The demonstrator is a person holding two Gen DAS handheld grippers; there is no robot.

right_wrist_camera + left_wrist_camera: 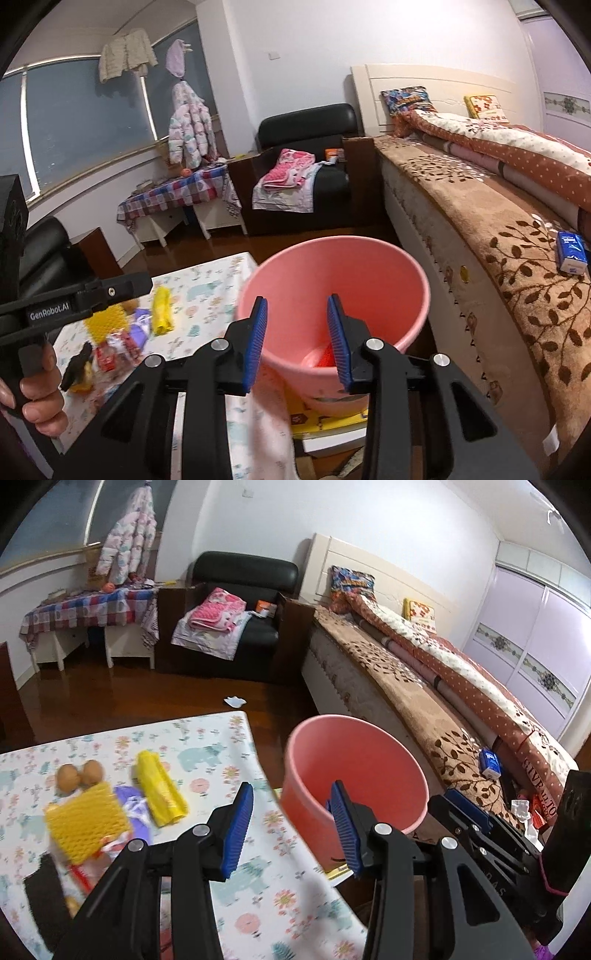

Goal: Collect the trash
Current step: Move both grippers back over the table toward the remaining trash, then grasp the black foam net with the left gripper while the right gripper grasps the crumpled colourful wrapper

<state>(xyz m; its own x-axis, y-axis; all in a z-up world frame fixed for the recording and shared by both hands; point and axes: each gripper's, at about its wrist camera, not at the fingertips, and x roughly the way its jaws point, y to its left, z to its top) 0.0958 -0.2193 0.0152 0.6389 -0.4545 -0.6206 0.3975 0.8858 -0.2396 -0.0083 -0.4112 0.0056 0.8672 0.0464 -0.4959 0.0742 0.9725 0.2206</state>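
A pink bucket stands just off the table's right edge, with something red at its bottom. On the floral tablecloth lies a heap of trash: a yellow plastic bag, a yellow foam net, two brown eggshells and a purple wrapper. My left gripper hangs open and empty over the table's edge beside the bucket. Above the bucket's mouth my right gripper is open, nothing between its blue pads.
A bed with a brown leaf blanket runs along the right, a blue tissue packet on it. A white scrap lies on the wooden floor. A black armchair and a checked side table stand at the back.
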